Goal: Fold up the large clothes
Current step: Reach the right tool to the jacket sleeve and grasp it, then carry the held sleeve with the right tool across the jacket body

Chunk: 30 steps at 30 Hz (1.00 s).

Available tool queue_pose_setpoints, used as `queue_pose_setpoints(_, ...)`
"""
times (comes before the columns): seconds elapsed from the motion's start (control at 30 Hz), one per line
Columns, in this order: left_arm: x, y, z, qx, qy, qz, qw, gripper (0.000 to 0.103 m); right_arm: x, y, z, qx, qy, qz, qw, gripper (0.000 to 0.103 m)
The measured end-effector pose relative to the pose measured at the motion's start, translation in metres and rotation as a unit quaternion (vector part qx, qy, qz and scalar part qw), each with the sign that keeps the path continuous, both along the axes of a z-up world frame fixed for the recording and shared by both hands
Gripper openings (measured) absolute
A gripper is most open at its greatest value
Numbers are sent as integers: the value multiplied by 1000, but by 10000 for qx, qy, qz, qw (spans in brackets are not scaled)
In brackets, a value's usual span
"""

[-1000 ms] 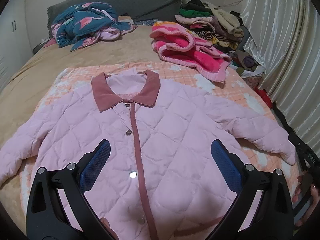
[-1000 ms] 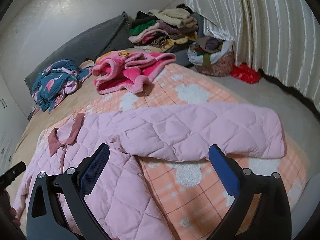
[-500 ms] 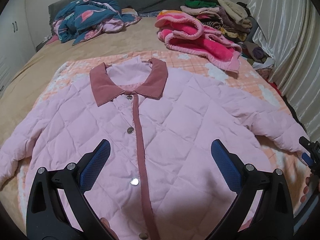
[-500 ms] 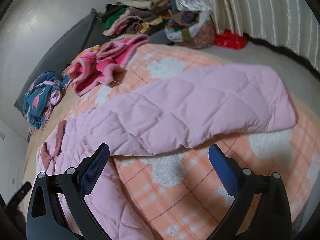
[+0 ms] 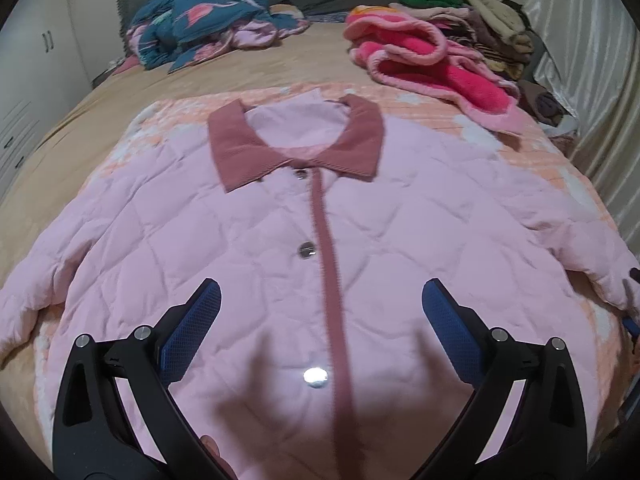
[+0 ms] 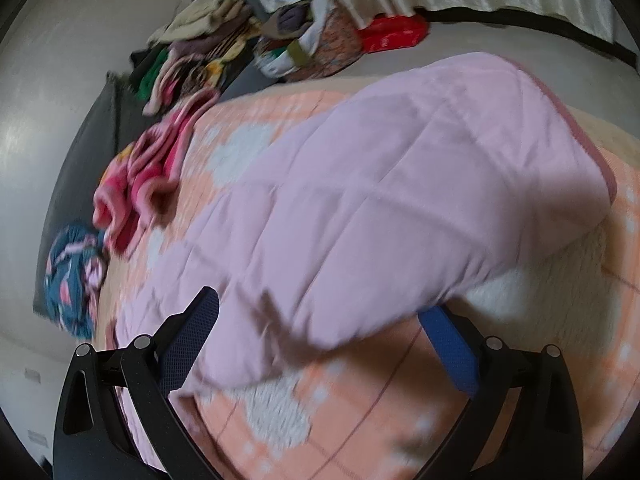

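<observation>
Blue-padded left gripper [image 5: 320,312] hangs with jaws spread wide over the front of the pink quilted jacket [image 5: 400,240], lying flat and buttoned on the bed [image 5: 280,68]. Right gripper [image 6: 320,320], also spread and empty, straddles the blurred sleeve [image 6: 400,200]; its right fingertip is hidden under it. Clothes piles [image 5: 460,12] beyond.

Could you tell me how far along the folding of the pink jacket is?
Done: the pink jacket lies flat, buttoned, collar up, on the orange blanket. In hand: the open right gripper is at its right sleeve; the open left gripper hovers above the front. Left: every fold.
</observation>
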<state>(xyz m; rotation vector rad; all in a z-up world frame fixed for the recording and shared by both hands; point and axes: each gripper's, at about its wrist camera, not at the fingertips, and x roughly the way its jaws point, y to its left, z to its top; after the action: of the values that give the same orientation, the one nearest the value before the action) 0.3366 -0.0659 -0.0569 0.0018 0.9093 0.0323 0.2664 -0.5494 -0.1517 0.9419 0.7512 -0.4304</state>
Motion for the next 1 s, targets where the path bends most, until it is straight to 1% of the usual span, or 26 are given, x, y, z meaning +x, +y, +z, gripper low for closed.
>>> queue_pose_setpoints(0.07, 2, 8, -3, -18, 34, 72, 10000, 94, 2, -11, -4, 94, -76, -171, 9998, 99)
queue_pose_setpoints(0.13, 5, 16, -4, -71, 60, 133, 9999, 94, 3, -21, -8, 228, -244, -326, 9989, 99)
queue_pose_setpoints(0.2, 6, 21, -4, -102, 76, 154, 9998, 94, 4, -28, -10, 211, -354, -489, 9980, 98)
queue_pose_setpoints(0.27, 8, 28, -3, -65, 56, 219, 9997, 94, 5, -33, -9, 41, -397, -622, 9973, 85)
queue_pose_setpoints(0.3, 8, 31, -3, -54, 43, 246, 9997, 94, 6, -36, -9, -19, -362, -658, 9972, 67)
queue_pose_setpoints(0.33, 9, 36, -2, -71, 36, 275, 9996, 94, 6, -39, -8, -59, -359, -687, 9970, 54)
queue_pose_setpoints(0.37, 10, 40, -1, -99, 35, 305, 9995, 94, 6, -42, -7, -12, -429, -637, 9970, 48)
queue_pose_setpoints(0.4, 11, 45, 1, -136, 33, 329, 9994, 94, 7, -42, -3, -22, -495, -538, 9973, 37)
queue_pose_setpoints(0.43, 12, 48, 1, -157, 26, 350, 9993, 94, 7, -40, 3, -127, -543, -476, 9973, 31)
queue_pose_setpoints(0.5, 14, 58, 4, -185, 12, 420, 9989, 94, 8, -32, 21, -525, -640, -287, 9962, 25)
queue_pose_setpoints(0.6, 14, 67, 7, -289, -3, 485, 9984, 94, 15, -20, 52, -955, -829, -10, 9920, 22)
queue_pose_setpoints(0.73, 12, 78, 14, -465, -48, 500, 9977, 94, 22, -1, 86, -1384, -1047, 289, 9844, 20)
queue_pose_setpoints(0.87, 8, 89, 21, -599, -122, 548, 9966, 94, 26, 23, 118, -1841, -1276, 609, 9727, 20)
queue_pose_setpoints(1.0, 2, 98, 28, -622, -210, 586, 9961, 94, 34, 46, 145, -2124, -1466, 904, 9619, 20)
